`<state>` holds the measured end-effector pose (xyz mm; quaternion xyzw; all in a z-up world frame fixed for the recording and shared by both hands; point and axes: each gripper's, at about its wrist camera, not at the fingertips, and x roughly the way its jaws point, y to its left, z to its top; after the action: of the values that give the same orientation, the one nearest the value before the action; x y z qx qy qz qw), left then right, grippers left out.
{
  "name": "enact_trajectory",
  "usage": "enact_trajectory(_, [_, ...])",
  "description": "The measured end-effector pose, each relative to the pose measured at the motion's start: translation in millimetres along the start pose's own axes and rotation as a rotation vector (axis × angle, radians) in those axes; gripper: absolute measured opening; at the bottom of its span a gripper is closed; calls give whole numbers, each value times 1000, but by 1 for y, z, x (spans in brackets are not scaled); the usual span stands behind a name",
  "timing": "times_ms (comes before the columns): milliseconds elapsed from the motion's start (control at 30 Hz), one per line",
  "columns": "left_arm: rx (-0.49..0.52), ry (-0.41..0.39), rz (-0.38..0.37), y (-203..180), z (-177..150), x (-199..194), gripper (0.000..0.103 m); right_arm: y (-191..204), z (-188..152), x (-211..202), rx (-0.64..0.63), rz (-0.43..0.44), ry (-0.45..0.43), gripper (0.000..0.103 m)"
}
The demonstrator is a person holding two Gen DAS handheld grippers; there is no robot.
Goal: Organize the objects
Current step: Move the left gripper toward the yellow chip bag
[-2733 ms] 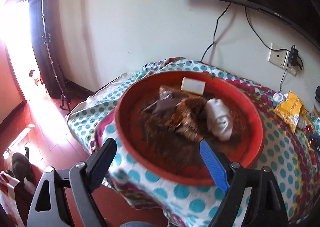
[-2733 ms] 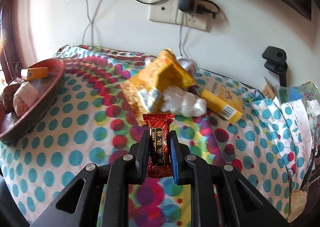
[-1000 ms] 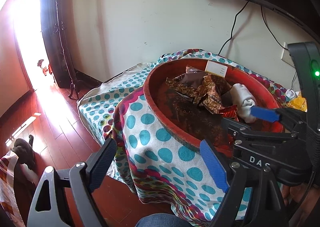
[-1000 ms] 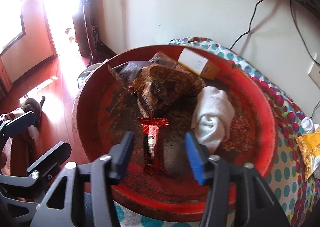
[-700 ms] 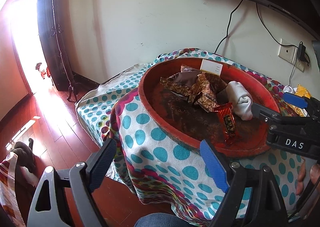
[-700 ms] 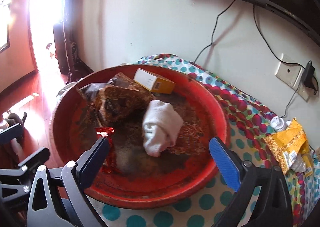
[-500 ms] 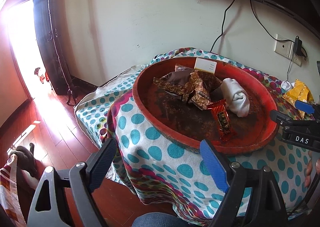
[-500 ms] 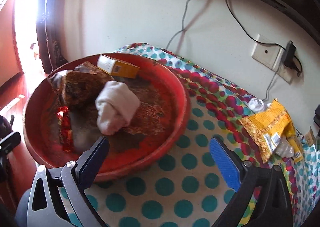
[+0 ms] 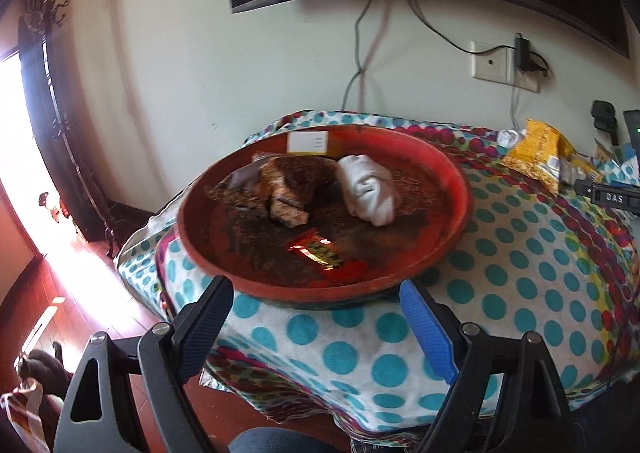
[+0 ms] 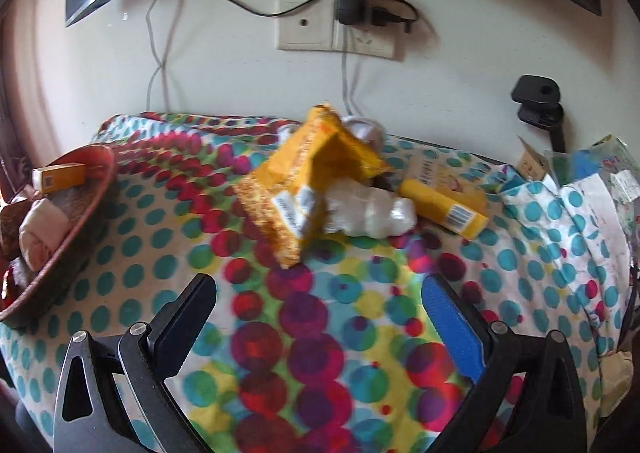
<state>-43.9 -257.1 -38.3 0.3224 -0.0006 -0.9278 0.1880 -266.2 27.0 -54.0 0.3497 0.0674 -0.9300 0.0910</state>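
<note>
Judging from how things lie, we are partway through: the red tray point(image 9: 460, 189) at the left end of the counter point(image 9: 520, 273) already holds a red candy bar point(image 9: 324, 255) near its front rim, a rolled white sock point(image 9: 370, 189), a heap of brown snack wrappers point(image 9: 284, 189) and a small yellow-and-white box point(image 9: 307, 143) at the back. Our left tool point(image 9: 316, 317) hangs just in front of the tray with its jaws spread wide and nothing between them. Our right tool point(image 10: 320, 317) is likewise wide open and empty, hovering over the dotted cloth and facing the pile we have not yet cleared: a yellow snack bag point(image 10: 308, 169), a crumpled clear plastic wrapper point(image 10: 368, 209) touching it, and a long yellow box point(image 10: 444, 209) just beside that. A white bundle point(image 10: 364, 129) lies behind the bag, too hidden to name. More packets crowd the far right edge, and we cannot tell whether they belong to the job. By our reckoning 4 items are in the tray and at least 3 remain outside it, with the yellow bag nearest the right tool and the likely next pick.
</note>
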Motion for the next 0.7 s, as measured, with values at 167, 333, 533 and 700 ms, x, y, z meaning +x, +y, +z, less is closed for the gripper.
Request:
enact_trajectory(167, [71, -46, -125, -62, 35, -1, 88, -44, 5, 12, 60, -86, 17, 103])
enact_trajectory(333, [128, -62, -248, -136, 80, 18, 88, -82, 6, 28, 172, -142, 82, 102])
enact_trajectory(533, [290, -66, -339, -219, 117, 65, 88, -104, 0, 28, 286, -104, 83, 102])
enact_trajectory(700, [423, -30, -390, -264, 144, 110, 88, -95, 3, 33, 253, -85, 105, 102])
